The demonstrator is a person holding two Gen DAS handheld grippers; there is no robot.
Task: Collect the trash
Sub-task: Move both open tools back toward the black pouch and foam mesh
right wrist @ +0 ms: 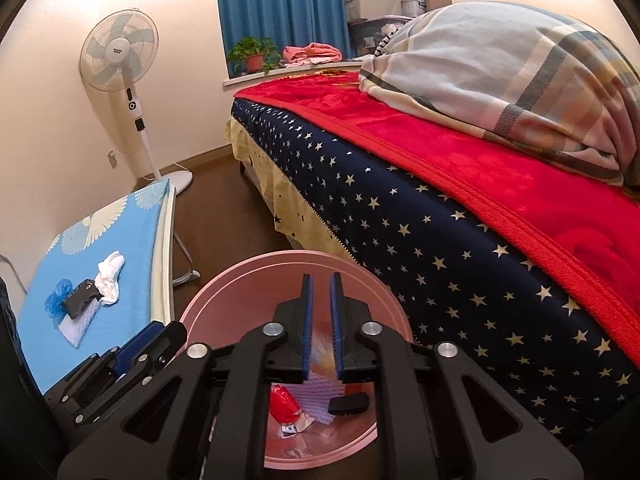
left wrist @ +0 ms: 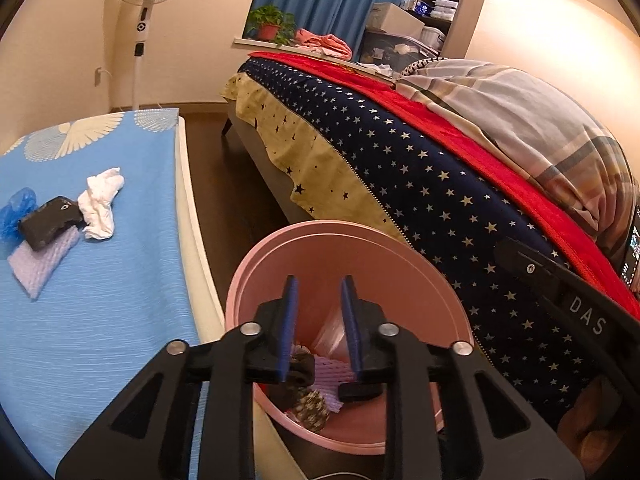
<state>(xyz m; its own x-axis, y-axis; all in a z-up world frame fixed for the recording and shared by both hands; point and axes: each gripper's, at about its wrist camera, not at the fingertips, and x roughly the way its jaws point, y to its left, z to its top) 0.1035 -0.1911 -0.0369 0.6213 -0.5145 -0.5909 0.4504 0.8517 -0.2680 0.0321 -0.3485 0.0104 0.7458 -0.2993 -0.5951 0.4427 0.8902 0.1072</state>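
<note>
While both grippers hang over the round pink plastic bin (left wrist: 280,248) on the floor, the left gripper (left wrist: 320,320) has its blue-padded jaws spread and empty. The right gripper (right wrist: 322,320) holds its jaws slightly parted, gripping nothing. Inside the bin lie purple foam netting (right wrist: 320,398), a red wrapper (right wrist: 282,402) and a black piece (right wrist: 348,404). At ten o'clock, well apart, a crumpled white tissue (left wrist: 100,202) rests on the blue-covered table (left wrist: 100,300).

pink bin (left wrist: 280,264), star-patterned navy mattress (right wrist: 440,232), red blanket (right wrist: 500,168)
</note>
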